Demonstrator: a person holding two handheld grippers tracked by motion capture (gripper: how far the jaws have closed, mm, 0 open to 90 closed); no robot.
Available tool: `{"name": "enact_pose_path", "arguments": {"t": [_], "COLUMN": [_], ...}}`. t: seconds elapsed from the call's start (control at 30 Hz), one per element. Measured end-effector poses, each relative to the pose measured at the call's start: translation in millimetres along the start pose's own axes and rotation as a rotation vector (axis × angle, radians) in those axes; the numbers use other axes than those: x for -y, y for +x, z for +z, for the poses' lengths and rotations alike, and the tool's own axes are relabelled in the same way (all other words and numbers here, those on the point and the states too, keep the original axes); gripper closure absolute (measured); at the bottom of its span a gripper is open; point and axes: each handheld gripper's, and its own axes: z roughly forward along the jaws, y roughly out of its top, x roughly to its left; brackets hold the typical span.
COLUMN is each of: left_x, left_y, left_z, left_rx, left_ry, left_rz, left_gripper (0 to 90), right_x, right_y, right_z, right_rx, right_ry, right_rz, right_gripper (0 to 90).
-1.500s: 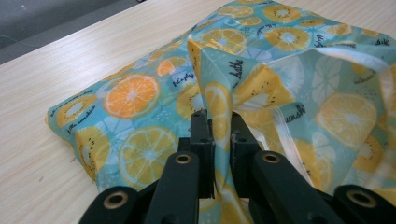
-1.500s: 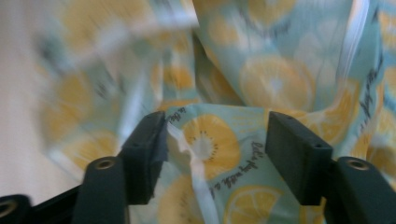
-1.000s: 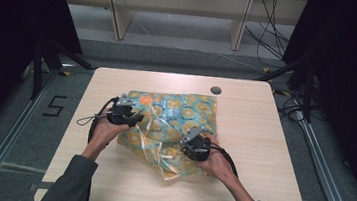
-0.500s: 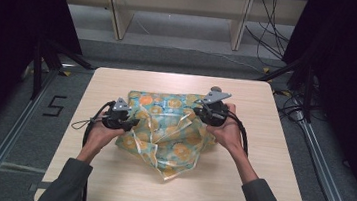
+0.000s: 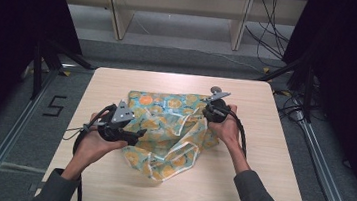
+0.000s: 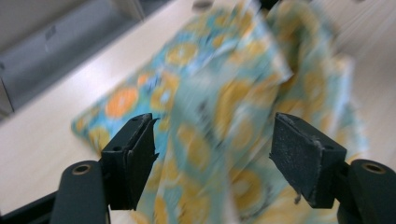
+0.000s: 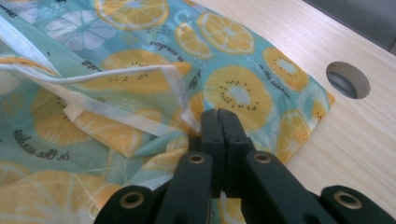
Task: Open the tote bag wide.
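A thin teal cloth (image 5: 168, 129) printed with orange and yellow fruit slices lies crumpled and partly folded on the middle of the wooden table (image 5: 268, 180). My right gripper (image 5: 205, 112) is at the cloth's far right part. In the right gripper view its jaws (image 7: 218, 119) are shut on a bunched white-hemmed fold of the cloth (image 7: 140, 70). My left gripper (image 5: 138, 134) sits at the cloth's left edge, pointing right. In the left gripper view it (image 6: 212, 154) is open, with the blurred cloth (image 6: 224, 107) lying beyond and between its jaws, not pinched.
A round hole (image 5: 215, 90) in the tabletop lies just beyond the right gripper, and it is also beside the cloth's corner (image 7: 348, 80) in the right gripper view. Bare wood surrounds the cloth. Metal rails and cables run along the floor at both sides.
The right gripper swept from the cloth's near middle to its far right, dragging a fold with it, then held there. The left gripper drifted slightly toward the near left.
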Motion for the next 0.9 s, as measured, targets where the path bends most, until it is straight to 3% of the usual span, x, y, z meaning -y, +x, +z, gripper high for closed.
{"name": "enact_pose_path", "arguments": {"t": [0.03,0.07,0.1,0.17,0.2,0.23,0.27,0.33,0.4,0.43,0.6,0.63,0.67,0.7,0.73,0.77,0.83,0.9], "left_x": [-6.5,-6.5,-6.9,-3.2,3.1,3.1,8.2,15.0,22.0,23.7,31.2,32.0,32.5,32.6,32.6,32.5,33.0,32.3], "left_y": [-15.7,-15.7,-25.3,-36.2,-37.7,-37.7,-36.2,-33.4,-28.5,-27.2,-24.3,-24.0,-23.7,-22.0,-20.0,-18.3,-18.2,-18.2], "left_z": [-5.9,-5.9,-3.6,12.7,32.3,32.3,46.4,65.7,85.1,92.0,117.7,119.6,120.4,120.8,120.9,120.5,115.8,112.2], "left_rx": [0.013,0.013,0.052,0.094,0.086,0.086,0.087,0.06,0.027,0.029,-0.025,-0.026,-0.033,-0.047,-0.042,-0.021,-0.007,-0.017], "left_ry": [-0.039,-0.039,-0.024,0.02,0.072,0.072,0.117,0.159,0.227,0.249,0.293,0.293,0.291,0.287,0.279,0.273,0.251,0.243], "left_rz": [0.024,0.024,0.073,0.082,0.079,0.079,0.084,0.083,0.119,0.122,0.196,0.223,0.243,0.277,0.289,0.281,0.277,0.283], "left_gripper": [33.4,38.6,38.6,43.2,45.0,44.8,44.8,42.2,37.2,34.2,28.9,32.6,40.2,46.2,58.1,62.7,79.7,83.2], "right_x": [0.5,0.5,1.0,1.4,1.9,1.9,1.7,1.5,2.1,2.0,3.3,3.5,5.1,4.9,5.4,5.6,8.5,8.4], "right_y": [-0.2,-0.2,-0.4,-2.2,-3.1,-3.1,-3.2,-3.9,-3.4,-4.4,-6.8,-7.7,-7.0,-7.3,-6.8,-8.5,-5.9,-5.2], "right_z": [-0.3,-0.3,-0.8,-1.7,-2.2,-2.2,-3.3,-4.9,-4.8,-5.8,-8.3,-10.8,-7.7,-9.9,-10.3,-12.2,-14.1,-17.2], "right_rx": [0.0,0.0,-0.002,0.001,0.0,0.0,-0.005,-0.008,-0.012,-0.012,-0.026,-0.015,-0.005,-0.018,-0.027,-0.031,-0.022,-0.034], "right_ry": [0.004,0.004,0.005,0.006,0.004,0.004,0.007,-0.005,-0.013,-0.008,-0.018,-0.004,-0.051,-0.026,-0.022,-0.001,-0.045,-0.036], "right_rz": [-0.001,-0.001,0.001,0.003,0.013,0.013,0.019,0.011,0.019,0.008,0.027,0.015,0.023,0.023,0.034,0.015,0.037,0.031], "right_gripper": [90.0,90.0,90.0,90.0,90.0,90.0,90.0,90.0,90.0,90.0,90.0,90.0,90.0,90.0,90.0,90.0,83.1,80.1]}}
